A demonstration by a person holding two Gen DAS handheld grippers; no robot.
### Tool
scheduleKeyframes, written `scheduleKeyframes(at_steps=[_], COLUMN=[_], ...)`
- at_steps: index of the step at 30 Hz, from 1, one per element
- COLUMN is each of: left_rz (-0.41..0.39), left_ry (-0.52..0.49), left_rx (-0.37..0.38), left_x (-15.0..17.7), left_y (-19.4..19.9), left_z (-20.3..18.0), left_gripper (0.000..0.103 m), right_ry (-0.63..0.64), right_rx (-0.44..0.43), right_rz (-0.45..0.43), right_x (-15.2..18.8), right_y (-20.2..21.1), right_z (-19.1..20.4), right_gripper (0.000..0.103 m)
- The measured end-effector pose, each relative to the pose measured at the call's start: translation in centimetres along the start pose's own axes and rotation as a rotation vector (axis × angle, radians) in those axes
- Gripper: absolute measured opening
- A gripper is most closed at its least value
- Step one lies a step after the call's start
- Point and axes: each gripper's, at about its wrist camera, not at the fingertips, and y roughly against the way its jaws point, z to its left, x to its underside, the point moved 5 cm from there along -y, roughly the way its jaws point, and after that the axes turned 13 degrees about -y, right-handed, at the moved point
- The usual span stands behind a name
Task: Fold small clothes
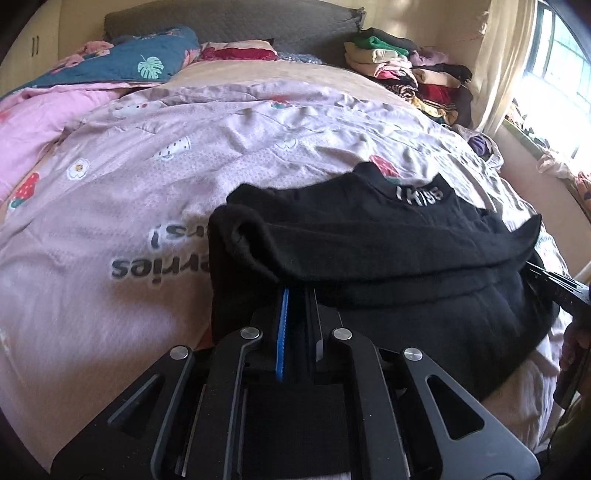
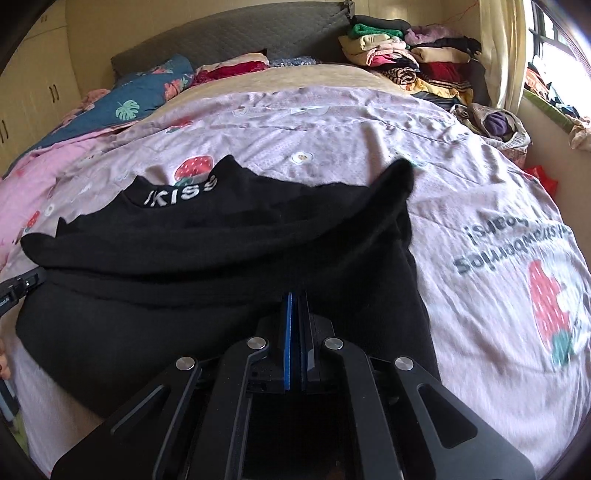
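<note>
A small black top [image 1: 388, 240] with white "KISS" lettering at its collar lies on the pink strawberry-print bedspread [image 1: 166, 166]. Its lower part is lifted and folded up over the body. My left gripper [image 1: 297, 291] is shut on the black fabric at the fold's left side. My right gripper [image 2: 297, 295] is shut on the same top [image 2: 221, 251] at its right side; a black corner sticks up beside it. The right gripper also shows at the right edge of the left wrist view [image 1: 557, 284]. The left gripper shows at the left edge of the right wrist view [image 2: 18, 286].
Stacked folded clothes [image 1: 402, 70] sit at the far right of the bed by the curtain and window. A blue floral quilt [image 1: 122, 59] and pink blanket [image 1: 33, 118] lie at the far left. A grey headboard [image 1: 229, 22] stands behind. Bare bedspread [image 2: 498, 221] lies right of the top.
</note>
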Motion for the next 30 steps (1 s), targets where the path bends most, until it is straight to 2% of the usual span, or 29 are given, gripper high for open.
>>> scheduleKeyframes(at_steps=[7, 9, 13, 18, 19, 20, 21, 22, 24, 25, 26, 27, 28, 30], left_rz=[-0.010, -0.024, -0.046, -0.042, -0.038, -0.030, -0.021, -0.021, -0.028, -0.032, -0.041, -0.056, -0.064, -0.098], left_ry=[0.061, 0.078, 0.127, 0.187, 0.190, 0.189, 0.185, 0.181, 0.157, 0.145, 0.137, 0.134, 0.135, 0.135], left_rx=[-0.015, -0.032, -0.058, -0.062, -0.057, -0.049, -0.039, -0.031, -0.024, -0.027, -0.029, -0.029, -0.029, -0.035], left_x=[-2.3, -2.9, -3.4, -2.7, -2.6, -2.5, -2.4, -2.3, -2.4, -2.5, -2.6, -2.6, -2.7, -2.9], left_y=[-1.6, -1.6, -1.3, -1.5, -1.6, -1.9, -2.1, -2.2, -2.2, -2.2, -2.1, -1.9, -1.8, -0.8], left_z=[1.9, 2.6, 4.4, 6.1, 6.1, 6.0, 5.8, 5.6, 4.9, 4.8, 4.6, 4.6, 4.6, 4.6], left_gripper=[0.006, 0.013, 0.013, 0.027, 0.029, 0.032, 0.032, 0.032, 0.031, 0.026, 0.009, 0.005, 0.005, 0.004], right_ry=[-0.012, -0.013, -0.034, -0.066, -0.073, -0.083, -0.095, -0.106, -0.104, -0.100, -0.099, -0.096, -0.094, -0.114], right_rx=[-0.013, -0.011, 0.006, 0.048, 0.066, 0.078, 0.080, 0.077, 0.074, 0.074, 0.063, 0.048, 0.042, 0.012], right_rz=[-0.016, -0.024, -0.047, -0.070, -0.069, -0.065, -0.062, -0.063, -0.055, -0.055, -0.054, -0.052, -0.056, -0.083], right_x=[-3.1, -3.9, -5.2, -5.6, -5.6, -5.5, -5.5, -5.4, -5.3, -5.2, -5.2, -5.2, -5.1, -5.3], right_y=[-1.6, -2.0, -2.2, -1.9, -1.9, -2.1, -2.1, -2.2, -2.4, -2.5, -2.5, -2.6, -2.4, -1.6], right_z=[0.8, 0.8, 0.0, -2.6, -3.3, -3.8, -4.3, -4.7, -5.0, -5.1, -5.0, -4.9, -4.9, -4.9], right_gripper=[0.002, 0.002, 0.003, 0.005, 0.015, 0.037, 0.048, 0.054, 0.054, 0.050, 0.037, 0.027, 0.008, 0.007])
